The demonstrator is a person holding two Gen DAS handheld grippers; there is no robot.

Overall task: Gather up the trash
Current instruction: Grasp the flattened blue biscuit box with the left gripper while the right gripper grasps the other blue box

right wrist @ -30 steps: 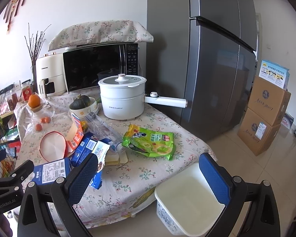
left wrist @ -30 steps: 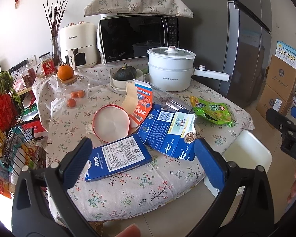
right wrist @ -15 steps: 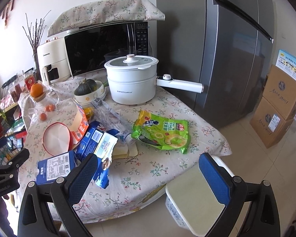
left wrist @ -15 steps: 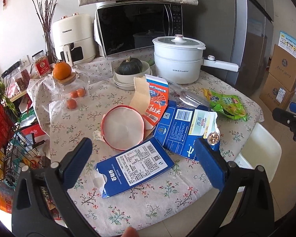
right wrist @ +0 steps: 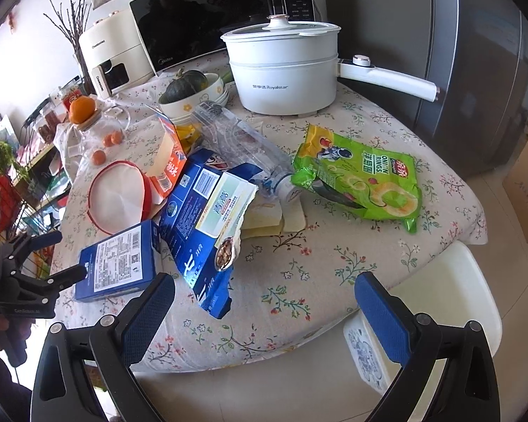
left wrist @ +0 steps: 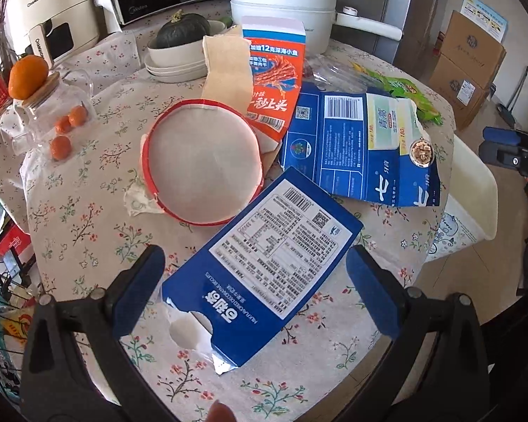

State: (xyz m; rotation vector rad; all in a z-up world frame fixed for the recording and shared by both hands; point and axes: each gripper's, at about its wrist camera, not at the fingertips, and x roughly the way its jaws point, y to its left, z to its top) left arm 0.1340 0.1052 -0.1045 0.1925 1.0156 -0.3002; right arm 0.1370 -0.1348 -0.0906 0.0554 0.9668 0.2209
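The left tongs [left wrist: 255, 277] stand wide apart and straddle the near end of a flat blue biscuit box [left wrist: 264, 256] that lies label-up on the flowered surface [left wrist: 334, 351] — neither pad seems to touch the card yet. The step in hand looks like the approach to the first pick: this box is the nearest piece of trash, and its torn flap points toward the camera. The right tongs [right wrist: 264, 309] are also apart and hold nothing; they hover over the surface's front edge, above a white bin [right wrist: 450, 302] that sits on the floor just beside the cloth's overhang.

The rest of the litter lies further in: a larger torn blue carton [right wrist: 207, 218], an orange fish-snack box [left wrist: 276, 84] propped against a round red-rimmed lid [left wrist: 202, 161], a crushed clear bottle [right wrist: 243, 140] and a green onion-ring bag [right wrist: 359, 179]. The white cooking pot [right wrist: 285, 70] and the bowl with the squash [right wrist: 186, 86] are probably not trash (they look in use).

My judgement of the next move: the left tongs need to sink until the pads flank the box's thin edges, then close — a flat card flush on cloth gives little to bite, so pinching at the raised torn flap may serve better. Then carry it across to the bin.
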